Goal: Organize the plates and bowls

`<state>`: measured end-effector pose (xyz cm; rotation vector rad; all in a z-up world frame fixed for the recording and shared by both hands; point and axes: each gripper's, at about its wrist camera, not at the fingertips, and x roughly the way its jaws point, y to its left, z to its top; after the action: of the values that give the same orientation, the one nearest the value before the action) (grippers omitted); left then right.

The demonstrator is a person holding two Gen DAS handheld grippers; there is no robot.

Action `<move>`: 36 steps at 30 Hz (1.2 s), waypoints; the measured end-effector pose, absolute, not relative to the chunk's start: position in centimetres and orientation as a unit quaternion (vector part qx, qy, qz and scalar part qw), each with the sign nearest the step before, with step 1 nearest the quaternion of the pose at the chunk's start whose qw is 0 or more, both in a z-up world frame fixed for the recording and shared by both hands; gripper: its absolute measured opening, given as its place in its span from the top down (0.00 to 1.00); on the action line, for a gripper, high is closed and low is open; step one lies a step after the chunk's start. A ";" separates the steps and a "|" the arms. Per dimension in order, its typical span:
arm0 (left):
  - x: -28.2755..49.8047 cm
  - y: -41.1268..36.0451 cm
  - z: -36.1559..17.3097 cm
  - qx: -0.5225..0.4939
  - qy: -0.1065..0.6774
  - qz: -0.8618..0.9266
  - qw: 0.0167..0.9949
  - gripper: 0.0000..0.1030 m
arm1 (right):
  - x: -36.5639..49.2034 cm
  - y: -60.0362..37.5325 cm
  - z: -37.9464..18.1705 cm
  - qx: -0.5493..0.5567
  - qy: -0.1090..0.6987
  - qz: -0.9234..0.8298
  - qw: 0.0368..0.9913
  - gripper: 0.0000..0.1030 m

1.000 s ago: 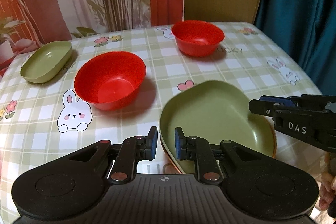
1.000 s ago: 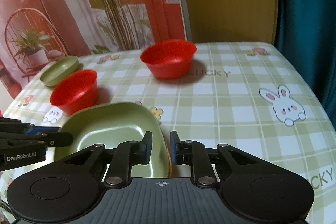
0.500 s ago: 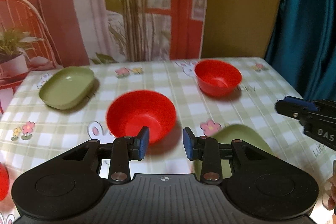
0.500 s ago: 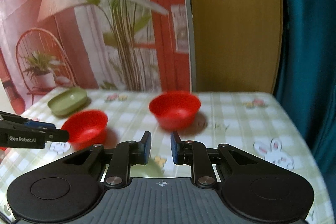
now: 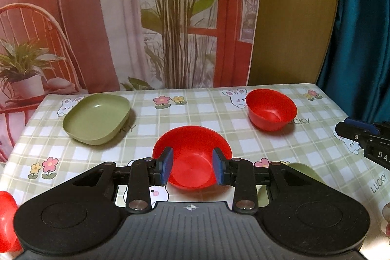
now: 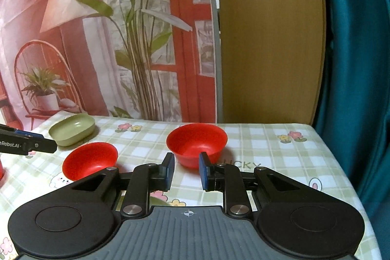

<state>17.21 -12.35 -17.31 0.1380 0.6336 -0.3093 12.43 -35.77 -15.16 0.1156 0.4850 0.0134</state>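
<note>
Left gripper [image 5: 192, 168], jaws wide and empty, hovers above a red bowl [image 5: 192, 155]; right gripper [image 6: 186, 171], jaws moderately apart, faces another red bowl [image 6: 197, 146] at 12 o'clock.

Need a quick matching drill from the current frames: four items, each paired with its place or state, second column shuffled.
Items:
1. green dish
2. near red bowl
3. far red bowl
4. left hand-held gripper

Places or states:
A. far right part of the table, by the LUCKY print
B. open, holding nothing
C. far left part of the table, next to a bunny print
D. mid-table, seen between the left pads

Pairs: 1-C, 2-D, 3-A, 4-B
</note>
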 end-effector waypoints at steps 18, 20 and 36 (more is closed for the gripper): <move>23.3 -18.2 -19.5 0.060 0.320 -0.220 0.919 0.55 | 18.5 -40.1 -17.1 0.088 0.259 0.000 0.962 0.80; 24.6 -19.0 -20.0 0.051 0.330 -0.225 0.915 0.55 | 19.4 -40.9 -17.8 0.100 0.268 -0.004 0.958 0.80; 31.1 -24.4 -23.0 0.022 0.384 -0.240 0.891 0.55 | 26.7 -43.5 -22.1 0.165 0.317 0.007 0.934 0.79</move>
<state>31.10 -24.44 -22.97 0.0466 0.7966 -0.4991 26.71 -43.50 -22.12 0.3384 0.6484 0.0137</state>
